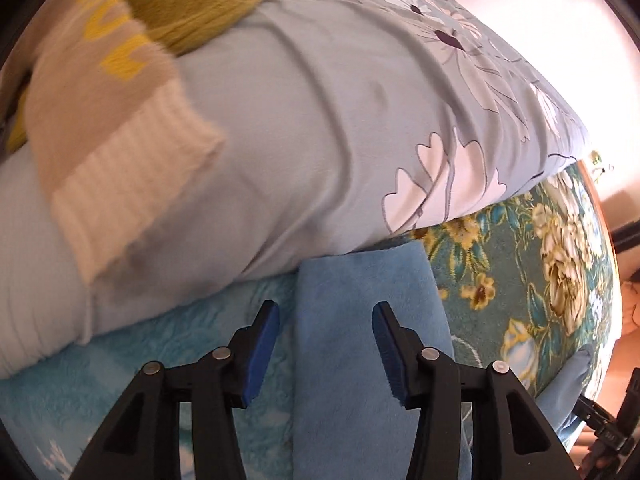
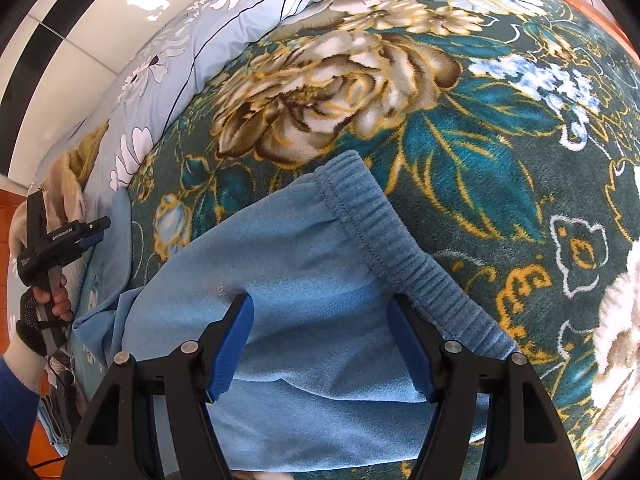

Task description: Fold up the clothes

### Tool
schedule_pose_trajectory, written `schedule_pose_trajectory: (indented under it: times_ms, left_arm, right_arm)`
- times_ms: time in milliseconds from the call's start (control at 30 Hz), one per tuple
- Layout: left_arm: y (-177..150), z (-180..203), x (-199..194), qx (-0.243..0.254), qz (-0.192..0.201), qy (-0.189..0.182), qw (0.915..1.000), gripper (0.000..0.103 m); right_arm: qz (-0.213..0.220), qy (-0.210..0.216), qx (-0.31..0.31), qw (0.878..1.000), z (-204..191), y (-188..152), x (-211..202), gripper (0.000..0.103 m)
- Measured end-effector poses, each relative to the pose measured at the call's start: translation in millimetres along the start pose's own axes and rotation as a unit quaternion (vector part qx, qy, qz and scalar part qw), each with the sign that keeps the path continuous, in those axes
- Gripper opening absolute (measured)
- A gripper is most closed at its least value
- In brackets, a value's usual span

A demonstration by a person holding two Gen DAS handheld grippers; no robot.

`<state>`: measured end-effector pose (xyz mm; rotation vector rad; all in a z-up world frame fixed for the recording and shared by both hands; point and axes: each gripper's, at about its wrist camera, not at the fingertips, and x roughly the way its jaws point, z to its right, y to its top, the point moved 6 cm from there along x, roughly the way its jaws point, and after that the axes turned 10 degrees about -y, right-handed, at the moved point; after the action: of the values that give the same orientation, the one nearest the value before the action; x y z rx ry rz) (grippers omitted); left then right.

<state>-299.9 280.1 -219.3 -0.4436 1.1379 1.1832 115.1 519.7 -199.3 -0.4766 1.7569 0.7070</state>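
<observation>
A light blue fleece garment (image 2: 304, 280) lies on the bed, its ribbed waistband (image 2: 404, 252) running to the right. My right gripper (image 2: 320, 312) is open just above it, fingers either side of the fabric near the waistband. In the left wrist view a narrow strip of the same blue garment (image 1: 352, 360) lies lengthwise under my left gripper (image 1: 326, 316), which is open and empty above it. The left gripper also shows at the left edge of the right wrist view (image 2: 90, 232), held in a gloved hand.
A teal floral blanket (image 2: 500, 160) covers the bed. A pale blue floral duvet (image 1: 320, 120) is bunched behind it. A beige sweater with yellow marks (image 1: 100, 120) and an olive knit (image 1: 192, 8) lie on the duvet. A wooden bed edge (image 2: 580, 4) runs at the right.
</observation>
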Motion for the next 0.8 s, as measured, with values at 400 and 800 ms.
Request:
schedule_pose_trajectory:
  times_ms: [400,800]
  left_arm:
    - [-5,-12,-62,-0.026,0.097,-0.021,0.9948,0.005]
    - [-90,-157,-261,-0.150,0.271,0.079,0.9476,0.005]
  right_arm:
    - [-0.004,-0.001,0.007,1.000,-5,1,2,0.079]
    - [-0.001,0.005,0.035,0.999,-7,2,-4,0.079]
